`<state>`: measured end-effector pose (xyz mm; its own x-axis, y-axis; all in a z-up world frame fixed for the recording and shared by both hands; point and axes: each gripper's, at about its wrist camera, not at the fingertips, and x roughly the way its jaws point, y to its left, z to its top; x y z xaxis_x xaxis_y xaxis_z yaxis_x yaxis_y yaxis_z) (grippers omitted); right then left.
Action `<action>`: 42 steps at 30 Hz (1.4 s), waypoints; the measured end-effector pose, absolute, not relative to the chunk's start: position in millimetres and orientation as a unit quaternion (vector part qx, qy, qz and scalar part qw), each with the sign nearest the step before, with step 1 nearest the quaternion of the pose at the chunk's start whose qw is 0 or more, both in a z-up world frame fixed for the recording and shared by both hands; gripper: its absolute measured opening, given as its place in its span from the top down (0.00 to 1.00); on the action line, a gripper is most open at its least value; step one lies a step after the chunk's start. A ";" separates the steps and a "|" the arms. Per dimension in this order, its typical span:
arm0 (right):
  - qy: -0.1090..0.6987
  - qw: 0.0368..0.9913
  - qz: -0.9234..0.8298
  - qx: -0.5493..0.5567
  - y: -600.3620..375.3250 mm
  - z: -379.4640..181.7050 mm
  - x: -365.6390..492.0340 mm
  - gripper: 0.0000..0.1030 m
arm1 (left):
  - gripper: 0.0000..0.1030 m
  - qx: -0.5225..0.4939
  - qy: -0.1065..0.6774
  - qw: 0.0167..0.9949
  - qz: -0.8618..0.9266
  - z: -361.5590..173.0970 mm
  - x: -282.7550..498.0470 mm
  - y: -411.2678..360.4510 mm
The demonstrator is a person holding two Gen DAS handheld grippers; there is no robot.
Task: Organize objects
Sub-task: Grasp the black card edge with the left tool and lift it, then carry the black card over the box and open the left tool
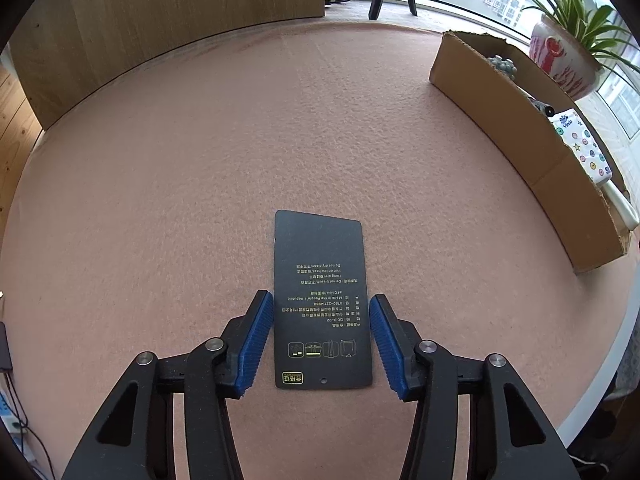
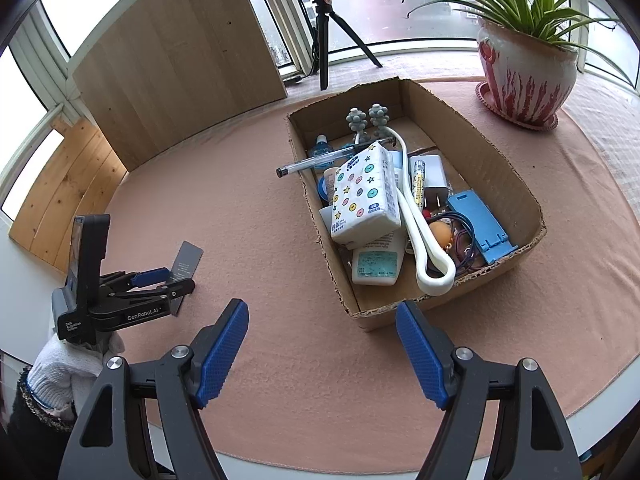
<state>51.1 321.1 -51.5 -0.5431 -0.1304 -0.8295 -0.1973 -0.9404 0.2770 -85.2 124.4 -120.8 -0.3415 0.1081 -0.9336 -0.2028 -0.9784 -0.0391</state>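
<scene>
A black card with yellow print [image 1: 322,304] lies flat on the pink felt table cover. My left gripper [image 1: 321,306] is open, its blue pads on either side of the card's near half, not closed on it. The card also shows in the right wrist view [image 2: 185,261], with the left gripper [image 2: 170,280] over it. A cardboard box [image 2: 320,216] holds a tissue pack [image 2: 364,200], a pen [image 2: 320,159], a white massager [image 2: 420,232], a blue stand [image 2: 478,216] and other small items. My right gripper [image 2: 322,320] is open and empty, just before the box's near corner.
A potted spider plant [image 2: 524,68] stands behind the box at the right. A wooden panel [image 2: 176,64] and a black tripod [image 2: 324,28] stand at the back. The box shows at the right in the left wrist view [image 1: 520,136]. The table's white edge [image 2: 600,404] curves near right.
</scene>
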 end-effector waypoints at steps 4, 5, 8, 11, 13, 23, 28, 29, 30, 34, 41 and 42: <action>0.170 0.017 0.861 -0.479 320.3 -51.6 51.3 0.29 | 0.48 -0.565 0.031 0.093 0.819 -120.9 -83.6 126.5; 0.169 0.017 0.861 -0.479 320.8 -51.6 51.5 0.29 | 0.48 -0.565 0.026 0.094 0.819 -121.2 -84.0 128.8; 0.168 0.019 0.862 -0.478 322.2 -51.1 53.1 0.29 | 0.48 -0.561 0.009 0.098 0.822 -117.4 -81.1 131.1; 0.168 0.022 0.863 -0.477 326.2 -50.4 55.9 0.29 | 0.48 -0.553 -0.005 0.098 0.828 -109.7 -82.7 134.5; 0.169 0.025 0.863 -0.476 329.7 -49.6 57.9 0.29 | 0.48 -0.545 -0.013 0.099 0.832 -99.8 -82.0 137.6; 0.168 0.041 0.865 -0.471 346.7 -45.0 70.4 0.29 | 0.48 -0.496 -0.016 0.145 0.856 -47.2 -89.5 185.5; 0.165 0.054 0.867 -0.466 356.6 -41.5 78.7 0.29 | 0.48 -0.481 0.000 0.183 0.857 -28.2 -98.0 228.2; 0.165 0.058 0.868 -0.466 358.6 -41.0 80.9 0.29 | 0.48 -0.479 0.003 0.190 0.857 -25.8 -98.9 237.4; 0.165 0.061 0.868 -0.465 360.6 -40.7 83.0 0.29 | 0.48 -0.476 0.007 0.197 0.857 -23.4 -98.7 245.4; 0.164 0.076 0.866 -0.465 368.6 -41.2 91.2 0.29 | 0.48 -0.470 0.026 0.221 0.854 -17.0 -100.9 280.8; 0.166 0.100 0.867 -0.459 383.8 -39.6 104.9 0.29 | 0.48 -0.460 0.049 0.259 0.848 -8.8 -103.2 332.9; 0.167 0.104 0.867 -0.458 386.2 -39.4 106.5 0.29 | 0.48 -0.459 0.051 0.264 0.847 -7.9 -103.2 339.6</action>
